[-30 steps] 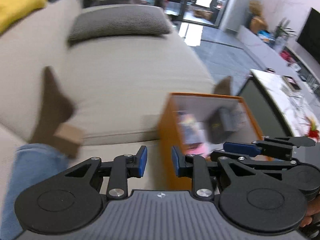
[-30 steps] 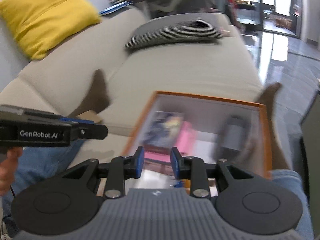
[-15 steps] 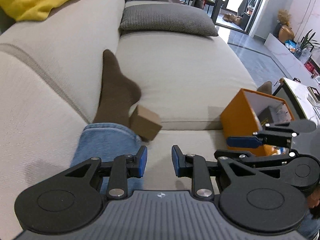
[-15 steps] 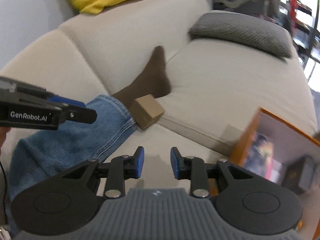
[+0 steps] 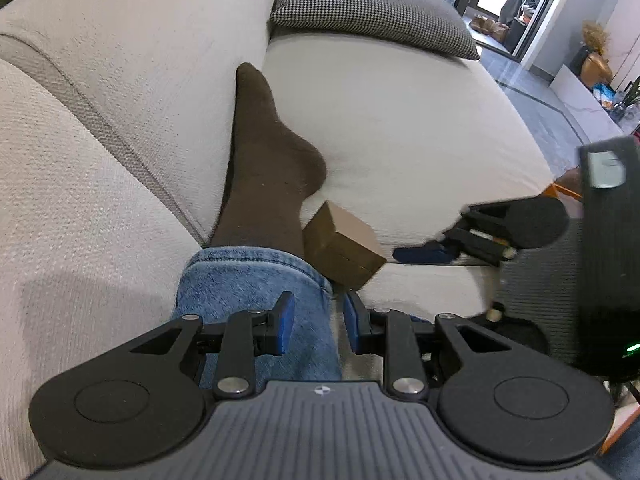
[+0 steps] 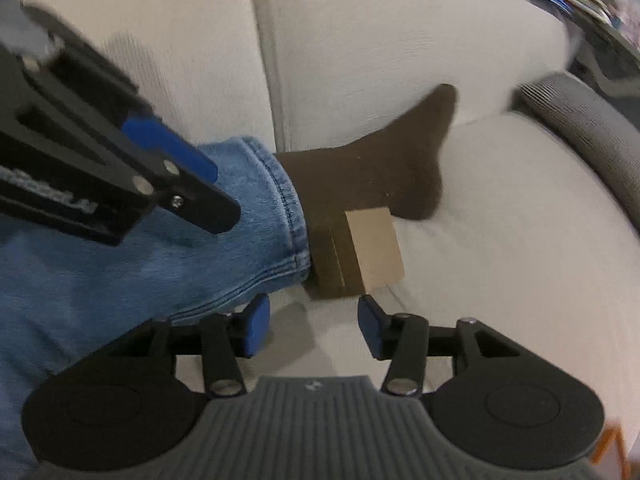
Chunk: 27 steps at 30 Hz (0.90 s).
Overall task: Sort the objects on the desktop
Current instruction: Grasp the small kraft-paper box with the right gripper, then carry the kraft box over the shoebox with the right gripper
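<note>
- We see a small brown box point(image 6: 362, 254) lying on the sofa seat point(image 5: 420, 128), touching the person's socked ankle point(image 6: 372, 176) and jeans cuff point(image 6: 256, 216).
- We judge it light, stiff cardboard with a seamed lid; we would pinch its two flat sides.
- Our right hand-held gripper point(image 6: 314, 326) is opening just short of the box, nothing between its jaws.
- Our left hand-held gripper point(image 5: 318, 326) hovers over the cuff, narrowly parted and empty.
</note>
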Tool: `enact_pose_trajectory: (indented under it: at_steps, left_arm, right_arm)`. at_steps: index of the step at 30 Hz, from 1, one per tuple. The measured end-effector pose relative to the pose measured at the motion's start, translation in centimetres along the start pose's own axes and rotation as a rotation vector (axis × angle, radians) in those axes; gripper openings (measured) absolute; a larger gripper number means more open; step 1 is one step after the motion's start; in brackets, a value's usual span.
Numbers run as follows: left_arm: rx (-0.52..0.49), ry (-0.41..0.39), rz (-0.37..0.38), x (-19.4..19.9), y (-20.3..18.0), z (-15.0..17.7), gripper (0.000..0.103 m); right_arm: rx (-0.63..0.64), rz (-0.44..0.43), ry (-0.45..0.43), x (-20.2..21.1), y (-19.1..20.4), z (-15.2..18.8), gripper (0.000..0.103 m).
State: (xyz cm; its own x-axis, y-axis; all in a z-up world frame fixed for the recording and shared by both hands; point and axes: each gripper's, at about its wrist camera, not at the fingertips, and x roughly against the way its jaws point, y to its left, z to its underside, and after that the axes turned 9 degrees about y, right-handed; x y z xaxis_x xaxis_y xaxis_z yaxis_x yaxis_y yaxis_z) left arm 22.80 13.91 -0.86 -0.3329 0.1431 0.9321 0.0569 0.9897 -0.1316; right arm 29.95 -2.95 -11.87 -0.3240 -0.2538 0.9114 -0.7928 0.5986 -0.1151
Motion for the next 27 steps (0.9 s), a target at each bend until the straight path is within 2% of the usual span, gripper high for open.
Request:
enact_pose_trajectory:
  at_steps: [2,4,6,10,14,20,24,27]
  left_arm:
    - [-0.002,0.004,-0.001,-0.5,0.2,-0.4,0.029]
    - [-0.002,0.005,0.0,-0.8,0.4,-0.8,0.029]
    - [0.007,0.003,-0.011,-1.1,0.6,-1.1,0.029]
    - [0.019,-0.001,-0.01,-1.3,1.0,-1.3,0.029]
    - [0.014,-0.006,-0.013,-0.9,0.9,-1.0,0.03]
    - [-0.002,-0.032,0.001,0.2,-0.2,-0.4,0.029]
    - [-0.027,-0.067,0.031,1.6,-2.2,0.2,0.029]
    - [-0.063,-0.086,0.055,2.7,-3.8,0.9,0.029]
  right_arm:
    - [0.056,0.045,0.015,-1.5,0.1,-0.7,0.052]
    - [0.087,0.054,0.022,-2.3,-0.1,-1.0,0.052]
    - [0.1,0.056,0.024,-3.2,-0.3,-1.5,0.058]
    - [0.107,0.105,0.004,-4.2,-0.6,-1.8,0.06]
    - [0.083,0.143,-0.016,-4.5,-0.7,-1.6,0.053]
    - [-0.056,0.109,-0.044,-1.9,-1.7,-1.1,0.05]
    - [-0.232,-0.011,-0.086,2.3,-3.8,0.6,0.048]
    - [-0.375,-0.095,-0.131,6.6,-5.3,3.6,0.048]
